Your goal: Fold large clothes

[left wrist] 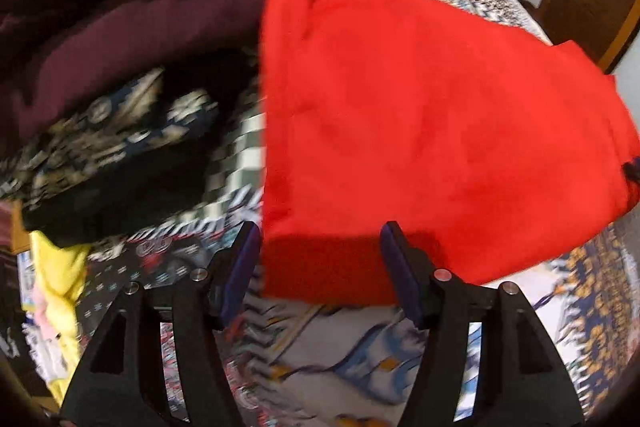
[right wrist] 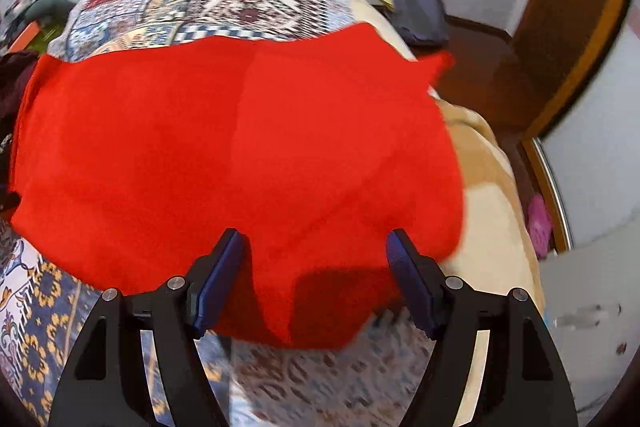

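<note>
A large red garment [left wrist: 420, 131] lies spread on the patterned bedspread [left wrist: 360, 355]. My left gripper [left wrist: 318, 251] is open, its jaws wide apart around the garment's near left edge, not closed on it. In the right wrist view the same red garment [right wrist: 240, 155] fills the middle. My right gripper [right wrist: 318, 255] is open, its jaws either side of the garment's near right edge, where a fold hangs between them. The left wrist view is blurred.
A maroon cloth [left wrist: 120, 7] and a dark patterned cloth [left wrist: 112, 139] are piled at the left, with a yellow cloth [left wrist: 60, 279] below them. A beige blanket [right wrist: 492, 195] lies at the bed's right side. A wooden door [right wrist: 568, 27] and a blue-grey bundle [right wrist: 424, 7] stand beyond.
</note>
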Tool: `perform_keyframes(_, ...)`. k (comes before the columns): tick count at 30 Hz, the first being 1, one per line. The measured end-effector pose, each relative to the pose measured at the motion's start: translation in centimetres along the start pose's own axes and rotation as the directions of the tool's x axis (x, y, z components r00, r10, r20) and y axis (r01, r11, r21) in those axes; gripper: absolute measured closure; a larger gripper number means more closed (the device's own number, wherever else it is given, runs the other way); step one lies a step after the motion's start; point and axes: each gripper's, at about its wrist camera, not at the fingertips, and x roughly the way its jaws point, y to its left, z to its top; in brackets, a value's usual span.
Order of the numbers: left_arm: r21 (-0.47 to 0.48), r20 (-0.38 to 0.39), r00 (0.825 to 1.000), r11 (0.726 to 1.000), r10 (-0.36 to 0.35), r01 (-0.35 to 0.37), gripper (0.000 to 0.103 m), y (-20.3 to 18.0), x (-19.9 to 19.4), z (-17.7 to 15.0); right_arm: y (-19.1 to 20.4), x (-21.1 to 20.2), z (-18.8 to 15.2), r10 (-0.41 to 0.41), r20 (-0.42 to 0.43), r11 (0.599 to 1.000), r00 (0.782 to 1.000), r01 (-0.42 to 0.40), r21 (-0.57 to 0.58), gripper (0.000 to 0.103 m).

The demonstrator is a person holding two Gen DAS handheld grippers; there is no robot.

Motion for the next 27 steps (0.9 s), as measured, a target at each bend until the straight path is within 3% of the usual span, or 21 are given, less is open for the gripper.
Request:
perform_keyframes(5,-0.092,-0.013,1.0,0.996,-0.011,0.01,0.041,2.5,-1.0,-2.2,-1.6,-0.5,-1.3,-0.035,-0.033,0.998,0.999,0.037,0.056,0.032)
perform_keyframes(11,-0.194,0.005,1.0,0.981,-0.008,0.009,0.041,4.6,-3.0,-3.7,-2.5,-2.0,-1.7,-0.017,-0.031,0.995,0.999,0.019,0.097,0.032)
perform_keyframes(16,-0.294,0.049,0.991,0.947,-0.124,0.133,0.041,6.0,-5.0,-4.9,-1.6,-4.7,-0.7,0.013,0.06,0.994,0.998,-0.019,0.107,0.032)
perform_keyframes(19,-0.347,0.066,0.965,0.901,-0.255,0.261,0.041,5.6,-5.0,-5.2,-0.2,-5.7,-0.2,0.037,0.101,0.995,0.994,-0.046,0.089,0.032)
perform_keyframes(24,-0.408,0.083,0.886,0.795,-0.456,0.448,0.041,3.4,-3.1,-5.4,2.2,-6.0,0.4,0.091,0.129,0.995,0.987,-0.097,0.039,0.032)
perform_keyframes(27,-0.458,0.111,0.851,0.733,-0.514,0.503,0.041,3.4,-1.7,-5.8,3.7,-5.6,0.8,0.115,0.125,0.993,0.986,-0.117,0.011,0.032)
